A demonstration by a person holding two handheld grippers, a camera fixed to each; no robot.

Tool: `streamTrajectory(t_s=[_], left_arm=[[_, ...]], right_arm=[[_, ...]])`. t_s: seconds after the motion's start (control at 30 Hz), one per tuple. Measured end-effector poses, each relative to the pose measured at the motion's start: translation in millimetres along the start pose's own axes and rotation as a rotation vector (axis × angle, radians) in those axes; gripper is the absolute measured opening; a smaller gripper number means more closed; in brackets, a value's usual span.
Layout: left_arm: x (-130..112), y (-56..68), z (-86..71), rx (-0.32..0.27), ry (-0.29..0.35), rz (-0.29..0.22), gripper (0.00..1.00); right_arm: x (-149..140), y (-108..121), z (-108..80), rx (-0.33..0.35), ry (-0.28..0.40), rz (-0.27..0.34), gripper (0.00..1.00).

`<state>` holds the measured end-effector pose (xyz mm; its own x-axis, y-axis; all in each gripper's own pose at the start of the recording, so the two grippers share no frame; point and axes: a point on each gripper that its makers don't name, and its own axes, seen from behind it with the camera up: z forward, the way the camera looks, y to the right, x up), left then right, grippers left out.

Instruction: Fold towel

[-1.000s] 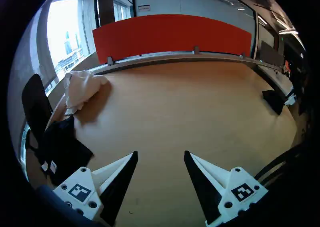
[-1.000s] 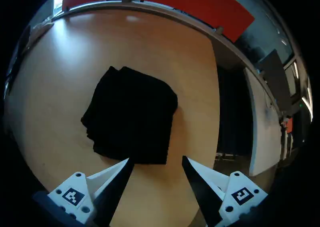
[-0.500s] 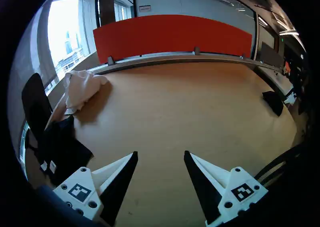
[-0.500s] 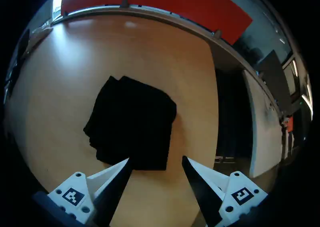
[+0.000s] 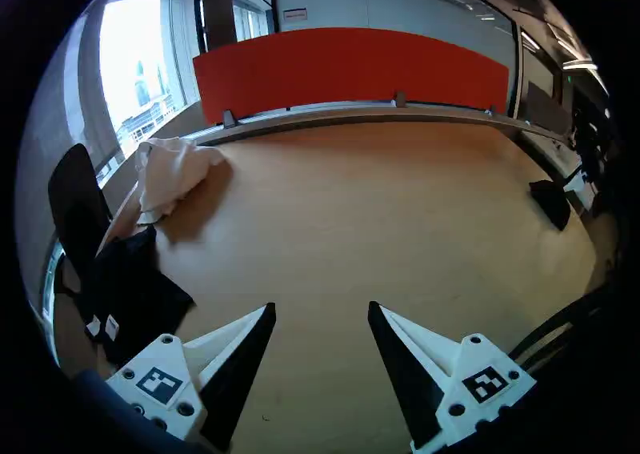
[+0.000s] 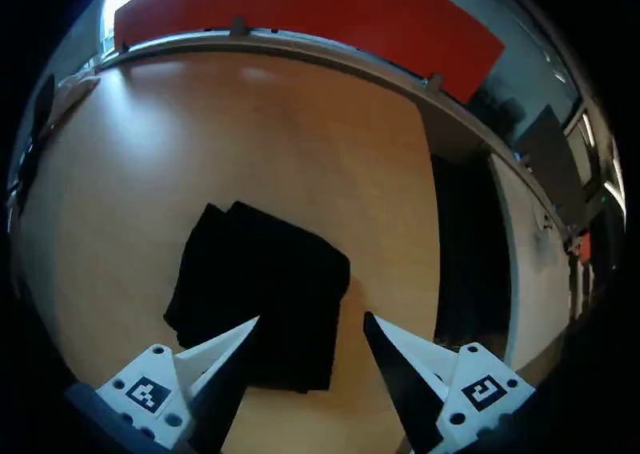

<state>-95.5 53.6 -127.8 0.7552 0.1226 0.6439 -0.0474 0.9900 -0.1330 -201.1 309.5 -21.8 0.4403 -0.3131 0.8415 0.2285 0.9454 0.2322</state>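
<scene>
A black towel [image 6: 260,286], folded into a rough square, lies flat on the wooden table [image 6: 264,134] in the right gripper view. My right gripper [image 6: 312,330] hovers open over its near edge, nothing between the fingers. In the left gripper view, my left gripper [image 5: 320,318] stands open above bare wood. A crumpled cream towel [image 5: 172,174] sits at the table's far left. A dark cloth [image 5: 132,290] lies at the left edge. The black folded towel [image 5: 552,202] appears small at the far right.
A red partition [image 5: 352,66] runs along the table's far edge. A black chair [image 5: 76,206] stands left of the table by a bright window [image 5: 132,78]. On the right, the table edge drops to a dark gap [image 6: 464,262] beside a neighbouring desk [image 6: 540,270].
In the right gripper view the black towel has slid down toward the fingers as the camera tilted up. The left gripper view shifted slightly, the scene drifting right. Both grippers stayed open.
</scene>
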Motion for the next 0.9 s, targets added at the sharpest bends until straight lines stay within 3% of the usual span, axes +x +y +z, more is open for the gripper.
streamTrajectory(t_s=[0.5,0.9], left_arm=[[-5.5,-5.7,-6.1,0.029,-0.013,-0.009,0.85],[-6.8,-6.8,-7.2,0.039,-0.027,-0.003,0.85]], right_arm=[[27.5,2.7,21.6,0.010,0.017,0.031,0.84],[30.7,4.7,39.7,0.028,0.009,0.128,0.53]])
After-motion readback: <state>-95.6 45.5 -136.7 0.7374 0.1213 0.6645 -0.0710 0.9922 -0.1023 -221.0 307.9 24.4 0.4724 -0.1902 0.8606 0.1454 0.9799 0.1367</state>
